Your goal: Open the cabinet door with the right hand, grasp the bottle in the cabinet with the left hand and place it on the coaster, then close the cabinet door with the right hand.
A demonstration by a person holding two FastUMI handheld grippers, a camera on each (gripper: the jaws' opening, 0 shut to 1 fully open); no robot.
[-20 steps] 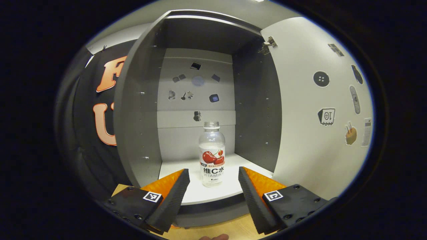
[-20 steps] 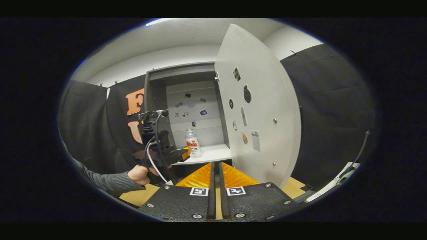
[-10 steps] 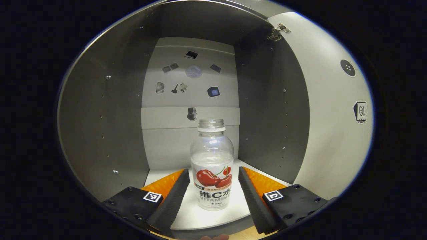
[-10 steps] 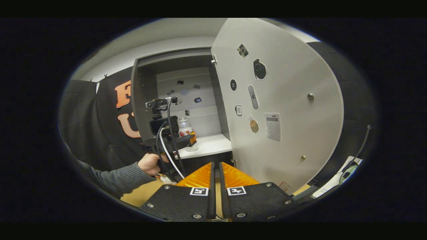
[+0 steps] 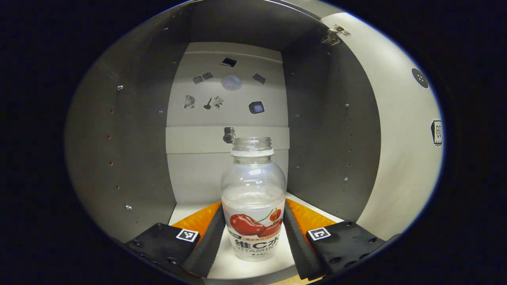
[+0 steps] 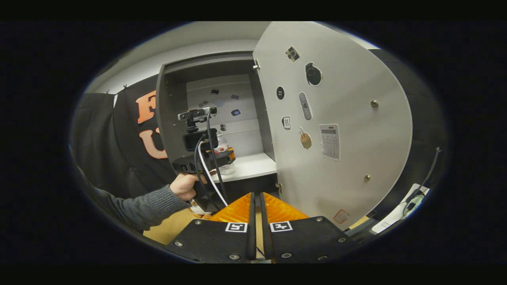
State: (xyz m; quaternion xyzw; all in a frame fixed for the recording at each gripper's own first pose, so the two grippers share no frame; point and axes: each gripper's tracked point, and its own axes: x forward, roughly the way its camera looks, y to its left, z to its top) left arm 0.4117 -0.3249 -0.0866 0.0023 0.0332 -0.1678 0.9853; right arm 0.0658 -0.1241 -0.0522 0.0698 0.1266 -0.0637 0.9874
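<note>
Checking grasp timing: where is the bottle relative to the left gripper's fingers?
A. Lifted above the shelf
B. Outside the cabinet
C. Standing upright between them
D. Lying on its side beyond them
C: the bottle stands upright on the cabinet shelf between the left gripper's spread fingers.

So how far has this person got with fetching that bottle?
Done: the cabinet door stands wide open. In hand: the left tool has reached into the cabinet, its fingers either side of the bottle, which stands on the shelf; a firm grip can't be confirmed. The right tool waits shut, holding nothing, beside the door. Left: lift the bottle out, set it on the coaster, close the door.
</note>
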